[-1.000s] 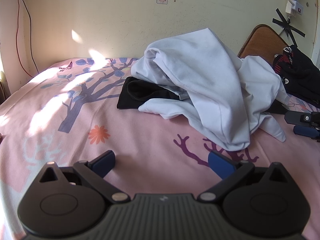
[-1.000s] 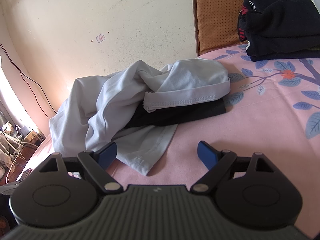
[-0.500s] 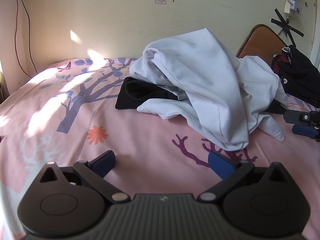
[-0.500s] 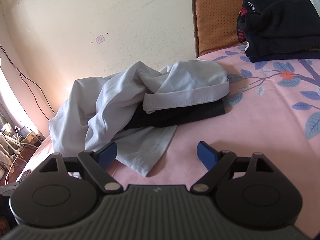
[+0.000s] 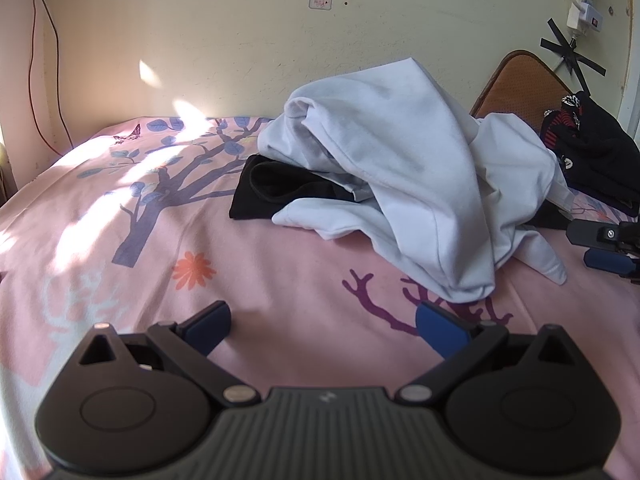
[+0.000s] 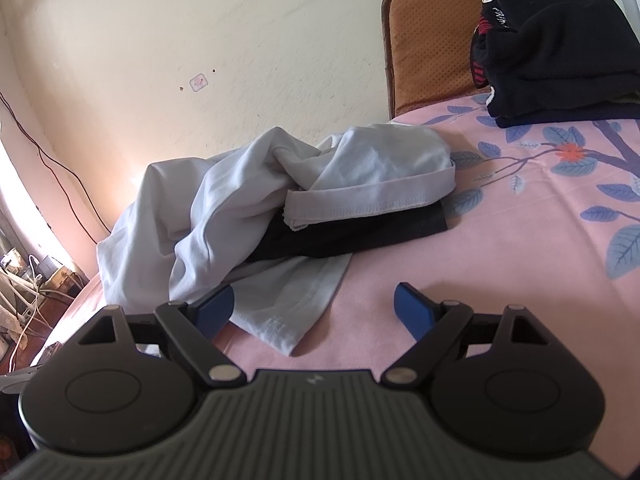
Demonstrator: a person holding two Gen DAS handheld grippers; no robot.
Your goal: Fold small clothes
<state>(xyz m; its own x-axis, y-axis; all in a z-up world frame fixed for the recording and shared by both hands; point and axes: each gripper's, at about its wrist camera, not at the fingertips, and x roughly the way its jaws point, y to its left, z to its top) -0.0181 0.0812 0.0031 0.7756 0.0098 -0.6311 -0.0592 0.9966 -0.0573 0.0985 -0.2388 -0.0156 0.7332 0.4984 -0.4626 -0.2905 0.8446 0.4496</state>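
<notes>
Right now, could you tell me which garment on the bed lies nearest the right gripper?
The white garment: its hem trails between the right gripper fingers, while the black garment lies farther back beneath it.

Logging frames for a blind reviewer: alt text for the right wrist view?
An open right gripper hovers low over a pink floral bedsheet, facing a crumpled white garment heaped on a black garment. A dark clothes pile sits far right by an orange headboard.

No legible text anywhere. Small pale pink rectangular wall sticker (image 5: 320, 1) carrying reddish print too blurred to read; tiny white emblem on grey ribbed gripper housing (image 5: 326, 397), no letters made out.
</notes>
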